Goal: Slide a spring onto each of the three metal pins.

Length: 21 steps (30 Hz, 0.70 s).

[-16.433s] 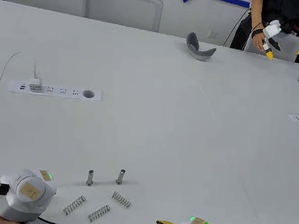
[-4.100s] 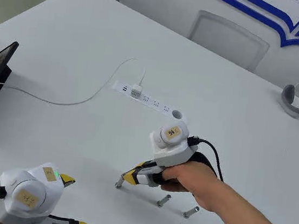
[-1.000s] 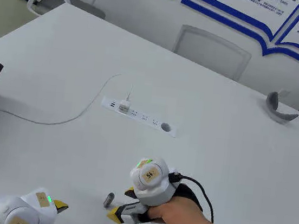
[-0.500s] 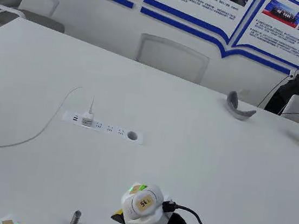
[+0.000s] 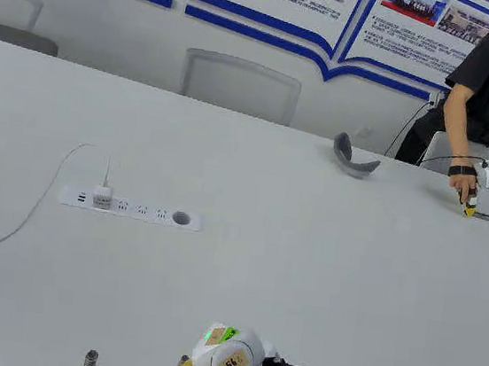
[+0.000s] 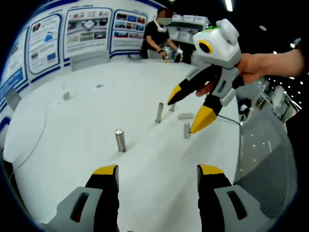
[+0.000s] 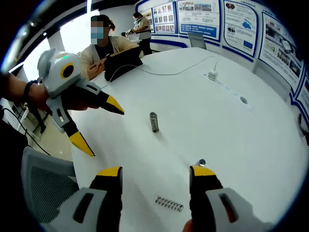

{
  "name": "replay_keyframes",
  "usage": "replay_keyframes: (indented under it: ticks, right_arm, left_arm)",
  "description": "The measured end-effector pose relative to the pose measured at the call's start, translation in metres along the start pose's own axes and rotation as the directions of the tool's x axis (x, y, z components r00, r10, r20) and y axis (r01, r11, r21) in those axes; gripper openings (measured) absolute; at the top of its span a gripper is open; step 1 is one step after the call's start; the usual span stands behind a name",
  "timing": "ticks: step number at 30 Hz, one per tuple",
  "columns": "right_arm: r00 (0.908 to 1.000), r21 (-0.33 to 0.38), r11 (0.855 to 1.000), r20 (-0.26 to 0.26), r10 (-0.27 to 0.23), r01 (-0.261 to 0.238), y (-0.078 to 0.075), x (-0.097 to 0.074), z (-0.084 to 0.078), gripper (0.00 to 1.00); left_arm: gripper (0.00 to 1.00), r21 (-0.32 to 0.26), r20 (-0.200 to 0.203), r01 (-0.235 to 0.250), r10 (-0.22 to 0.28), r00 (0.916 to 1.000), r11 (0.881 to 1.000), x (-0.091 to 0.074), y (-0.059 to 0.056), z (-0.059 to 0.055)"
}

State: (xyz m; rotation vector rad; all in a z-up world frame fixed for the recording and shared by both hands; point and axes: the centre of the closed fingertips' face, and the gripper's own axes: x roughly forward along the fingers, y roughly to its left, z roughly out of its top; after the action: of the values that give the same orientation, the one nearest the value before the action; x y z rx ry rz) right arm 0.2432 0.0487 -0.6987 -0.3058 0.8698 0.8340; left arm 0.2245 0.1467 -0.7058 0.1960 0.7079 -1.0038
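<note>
Both tongs hang released over the white table (image 5: 305, 271), and one pin is already wearing its spring!

The left gripper (image 6: 158, 170) view has the sprung pin (image 6: 119, 140) upright just ahead, with bare pins (image 6: 159, 112) beyond it under the right gripper (image 6: 183, 115), whose jaws are spread wide. The right gripper view adds a loose spring (image 7: 169, 203) lying flat between its own jaws, and a pin top (image 7: 201, 163) half-hidden behind one tip. In the head view the right gripper's jaws are cut off at the bottom edge, near the sprung pin.

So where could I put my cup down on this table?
Bare table runs wide between the power strip and the grey curved piece, and across the right side. It is crowded at the near edge: pins, a loose spring, the left gripper and the right gripper.
</note>
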Motion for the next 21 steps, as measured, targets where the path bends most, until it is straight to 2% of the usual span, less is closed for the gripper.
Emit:
replay_keyframes:
  ticks: [8,13,21]
  right_arm:
    - [0.9976,0.048,0.998,0.047,-0.049,0.047,-0.009,-0.017,-0.012,0.6]
    - [0.9921,0.101,0.992,0.092,-0.085,0.076,-0.014,-0.027,-0.019,0.61]
    - [0.9871,0.135,0.986,0.111,-0.115,0.1,-0.02,-0.039,-0.034,0.63]
  left_arm:
    - [0.67,0.008,-0.007,0.0,0.0,1.0,1.0,0.003,-0.001,0.003]
    - [0.67,0.013,-0.007,0.0,0.0,1.0,1.0,0.005,-0.002,0.005]
    - [0.68,0.006,-0.001,-0.01,0.01,0.9999,1.0,0.005,-0.004,0.006]
